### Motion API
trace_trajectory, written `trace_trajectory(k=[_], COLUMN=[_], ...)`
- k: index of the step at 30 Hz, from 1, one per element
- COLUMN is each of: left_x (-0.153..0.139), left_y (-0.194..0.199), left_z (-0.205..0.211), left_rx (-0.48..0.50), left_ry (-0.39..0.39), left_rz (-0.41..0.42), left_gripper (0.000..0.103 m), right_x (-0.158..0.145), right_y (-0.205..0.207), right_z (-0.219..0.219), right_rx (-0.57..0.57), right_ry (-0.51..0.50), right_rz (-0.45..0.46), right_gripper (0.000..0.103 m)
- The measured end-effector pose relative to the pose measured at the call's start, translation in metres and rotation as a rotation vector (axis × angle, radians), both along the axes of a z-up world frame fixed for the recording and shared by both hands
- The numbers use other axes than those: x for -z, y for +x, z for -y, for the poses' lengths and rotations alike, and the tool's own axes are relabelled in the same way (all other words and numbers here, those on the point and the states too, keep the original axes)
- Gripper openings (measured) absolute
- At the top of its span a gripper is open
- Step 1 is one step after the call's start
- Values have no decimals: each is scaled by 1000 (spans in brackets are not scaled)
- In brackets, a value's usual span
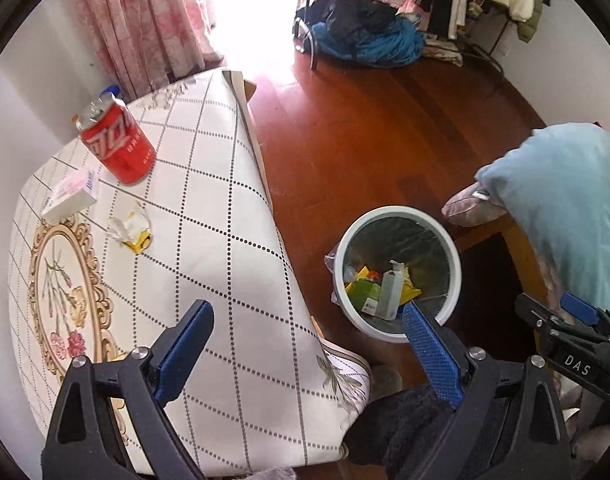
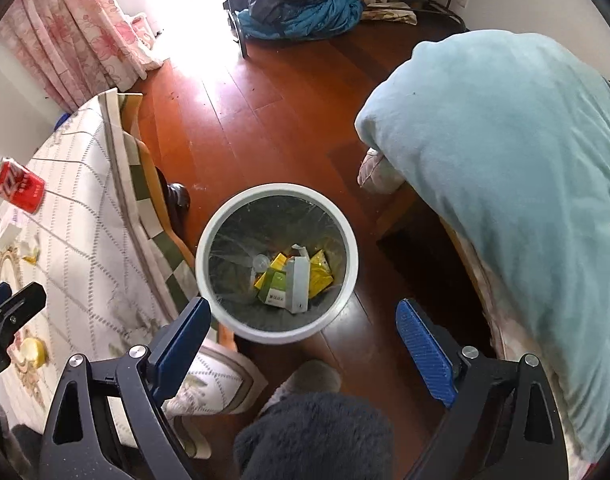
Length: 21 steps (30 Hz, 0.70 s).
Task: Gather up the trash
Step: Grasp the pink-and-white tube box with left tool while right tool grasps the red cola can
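Over my left gripper [image 1: 307, 320] I see most of the table [image 1: 233, 184] with its checked cloth: far left stands a red can [image 1: 119, 146], near it a small white box [image 1: 71, 196], and a crumpled yellow-and-white wrapper [image 1: 133, 230] just right of the box. My left fingers stand spread wide with nothing between them, one over the cloth, the other over the near rim of the white bin [image 1: 397, 276].

The bin stands on the wooden floor [image 1: 377, 132], right of the table's hanging edge, with cartons [image 1: 371, 294] and wrappers lying at its bottom. At the right edge of this view a corner of my right gripper [image 1: 577, 320] shows, in front of a pale blue blanket [image 1: 577, 208].

From my right gripper [image 2: 305, 322] the bin [image 2: 345, 240] sits almost straight below, and its contents read clearer: a green-and-white carton [image 2: 275, 284], a grey box [image 2: 299, 284], yellow packets [image 2: 319, 274]. These fingers are also released and empty. Here the can [image 2: 19, 186] is squeezed to the far left and the blanket [image 2: 505, 184] fills the right.
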State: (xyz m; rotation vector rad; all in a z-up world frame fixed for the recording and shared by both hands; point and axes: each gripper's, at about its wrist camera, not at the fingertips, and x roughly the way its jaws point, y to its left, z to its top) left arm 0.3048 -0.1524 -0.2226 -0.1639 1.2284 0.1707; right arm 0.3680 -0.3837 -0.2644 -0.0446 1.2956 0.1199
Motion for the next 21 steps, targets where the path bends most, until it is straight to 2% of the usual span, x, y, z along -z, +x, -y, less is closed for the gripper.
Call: trace_trajectory(k=[5,13,17,21], left_x=[-34,-80,-89,-79], left_y=[-20,-52,-65,-77], left_z=[11,3,-21,-66], left_rx=[37,29,-34,-135], left_ry=[-7,-35,-29,-4], left_rz=[64,155,177,159], left_gripper=[96,96,96,96], right_x=[-37,-101,-122,-129], right_y=[-30,-69,-82,-84], right_z=[5,4,-9,-41], right_rx=[5,-7,-32,-84], right_ry=[23,67,102,156], right_rz=[42,127,148,142], right_gripper=[95,95,95,95])
